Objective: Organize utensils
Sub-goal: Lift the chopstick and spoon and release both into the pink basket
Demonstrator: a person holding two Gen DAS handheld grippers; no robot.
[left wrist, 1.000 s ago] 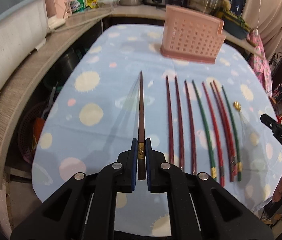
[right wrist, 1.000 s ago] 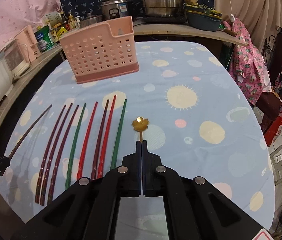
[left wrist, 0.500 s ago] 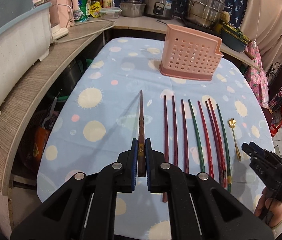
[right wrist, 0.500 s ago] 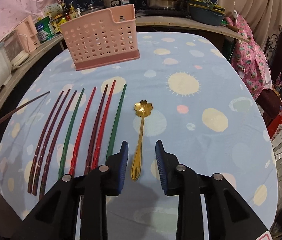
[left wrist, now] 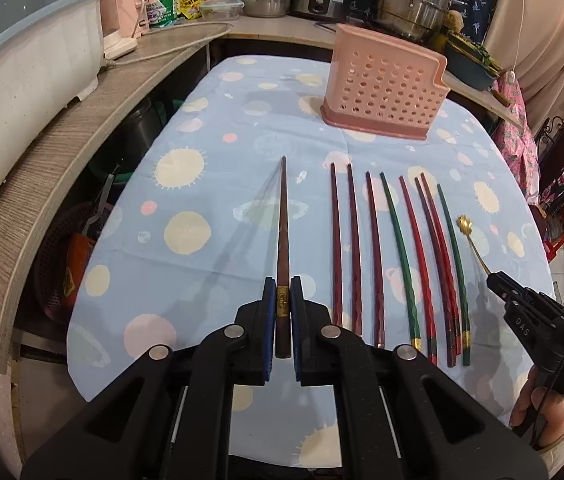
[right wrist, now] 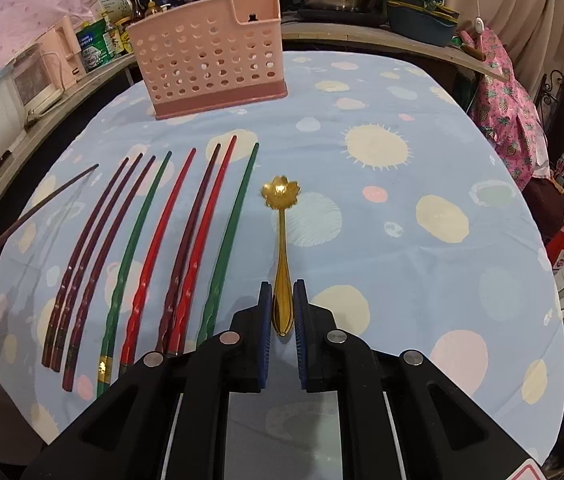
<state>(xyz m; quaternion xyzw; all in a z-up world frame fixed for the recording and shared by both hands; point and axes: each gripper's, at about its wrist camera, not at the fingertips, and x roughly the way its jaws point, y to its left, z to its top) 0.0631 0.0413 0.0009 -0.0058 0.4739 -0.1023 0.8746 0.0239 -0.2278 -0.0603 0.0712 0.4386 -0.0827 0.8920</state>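
The left gripper [left wrist: 283, 312] clamps a dark brown chopstick [left wrist: 282, 236] by its gold-banded end, tip raised over the table [left wrist: 209, 152]. The right gripper [right wrist: 282, 308], with "DAS" readable on its side, has just been closing; its jaws stand narrow around the gold flower spoon [right wrist: 281, 240] handle near the table's near edge. Eight chopsticks [right wrist: 153, 248] lie side by side beside the spoon. A pink holder [right wrist: 209, 68] stands toward the far edge.

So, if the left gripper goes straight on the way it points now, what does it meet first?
Probably the blue tablecloth, well short of the pink basket. The left gripper points down, and the brown chopstick it holds would touch first; depth is unclear.
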